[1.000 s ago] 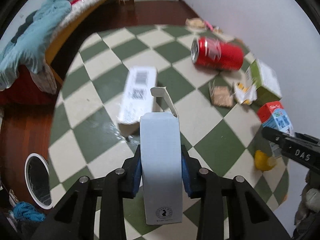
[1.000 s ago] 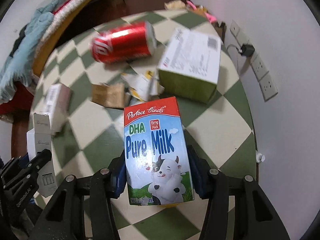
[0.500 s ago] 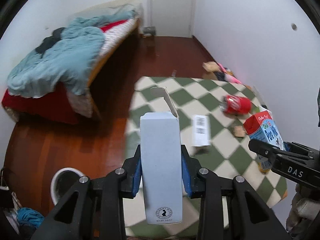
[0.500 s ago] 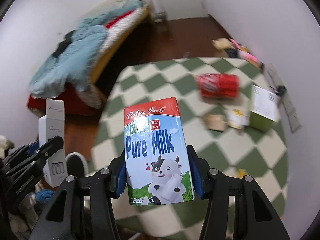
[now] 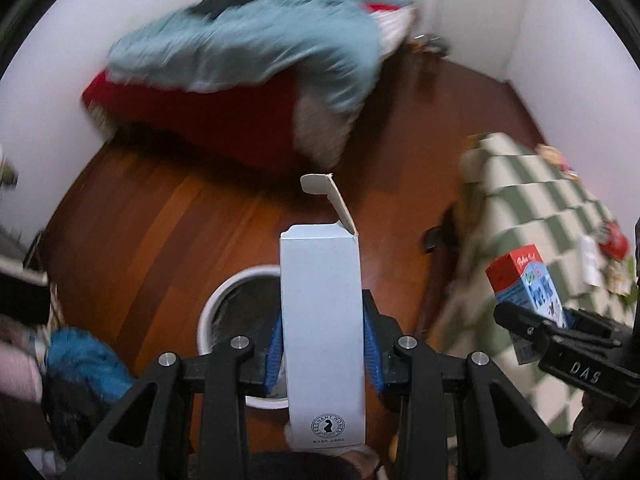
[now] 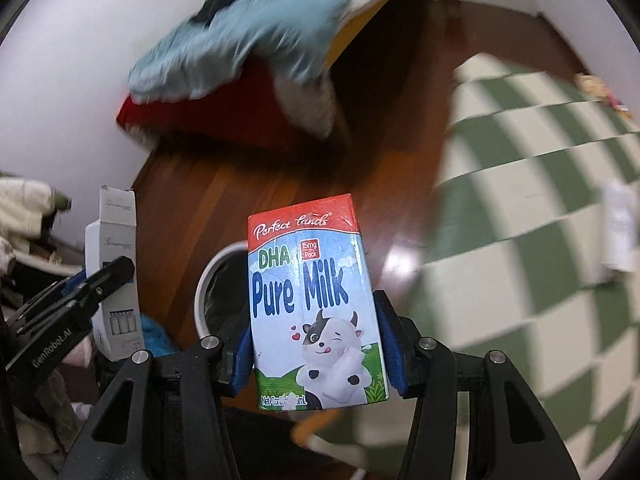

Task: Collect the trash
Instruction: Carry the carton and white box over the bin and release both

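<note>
My left gripper (image 5: 323,350) is shut on a tall white carton (image 5: 322,320) with its top flap open; the same white carton (image 6: 116,272) shows at the left of the right wrist view. My right gripper (image 6: 318,354) is shut on a red, blue and white "Pure Milk" carton (image 6: 312,304), and that milk carton (image 5: 528,284) also appears at the right of the left wrist view. Both cartons hang over a round white-rimmed trash bin (image 5: 236,312) with a dark liner on the wooden floor; the bin (image 6: 218,292) is partly hidden behind them.
A green-and-white checkered table (image 6: 540,208) lies to the right, with a red can (image 5: 614,240) and paper scraps on it. A bed with a blue blanket (image 5: 256,48) stands beyond. Blue cloth (image 5: 86,364) and clutter lie left of the bin.
Both grippers have swung left, away from the checkered table, carrying their cartons. The trash bin has come from the lower left corner to right beneath them. Both grips are unchanged.
</note>
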Available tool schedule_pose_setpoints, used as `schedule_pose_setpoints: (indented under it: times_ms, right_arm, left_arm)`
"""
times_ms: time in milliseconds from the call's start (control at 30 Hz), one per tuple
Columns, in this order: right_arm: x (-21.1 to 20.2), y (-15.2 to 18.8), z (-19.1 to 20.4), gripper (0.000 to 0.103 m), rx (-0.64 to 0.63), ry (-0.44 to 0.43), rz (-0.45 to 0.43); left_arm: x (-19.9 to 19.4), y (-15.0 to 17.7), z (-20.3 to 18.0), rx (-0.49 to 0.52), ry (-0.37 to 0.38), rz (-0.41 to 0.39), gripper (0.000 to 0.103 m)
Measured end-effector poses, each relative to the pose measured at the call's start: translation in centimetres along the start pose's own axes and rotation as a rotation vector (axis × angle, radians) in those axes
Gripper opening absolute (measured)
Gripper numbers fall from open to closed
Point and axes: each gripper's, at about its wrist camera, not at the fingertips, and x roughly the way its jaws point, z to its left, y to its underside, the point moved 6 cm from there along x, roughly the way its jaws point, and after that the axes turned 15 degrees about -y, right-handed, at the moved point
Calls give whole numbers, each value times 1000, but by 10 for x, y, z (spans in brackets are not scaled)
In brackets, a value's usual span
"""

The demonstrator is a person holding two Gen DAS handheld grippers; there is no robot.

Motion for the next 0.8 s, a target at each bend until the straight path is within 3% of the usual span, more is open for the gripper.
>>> schedule_pose_setpoints:
  times_ms: [267, 433, 467, 567, 600, 633, 667, 800]
  right_arm:
    - [159, 20, 22, 55, 28, -13, 223]
    - [217, 29, 29, 55, 8, 0, 302]
    - [228, 31, 32, 55, 1, -1, 322]
    - [251, 34, 34, 59, -9, -5, 371]
    - [256, 34, 32, 66, -13, 3, 383]
    - [261, 35, 32, 87, -14, 3, 387]
    - [263, 36, 32, 99, -15, 3, 386]
    - [256, 37, 26, 99, -58, 54, 385]
  left_arm:
    - [114, 33, 57, -145, 52, 239, 32]
    - [151, 46, 72, -179, 48, 322, 36]
    - [155, 48, 74, -184, 34, 333, 44]
    - [158, 53, 89, -223, 16, 335, 91]
    - [158, 54, 94, -232, 0, 337, 94]
    - [158, 55, 99, -235, -11, 339, 94]
    - [159, 56, 102, -238, -23, 343, 95]
    - [154, 61, 112, -227, -98, 322, 96]
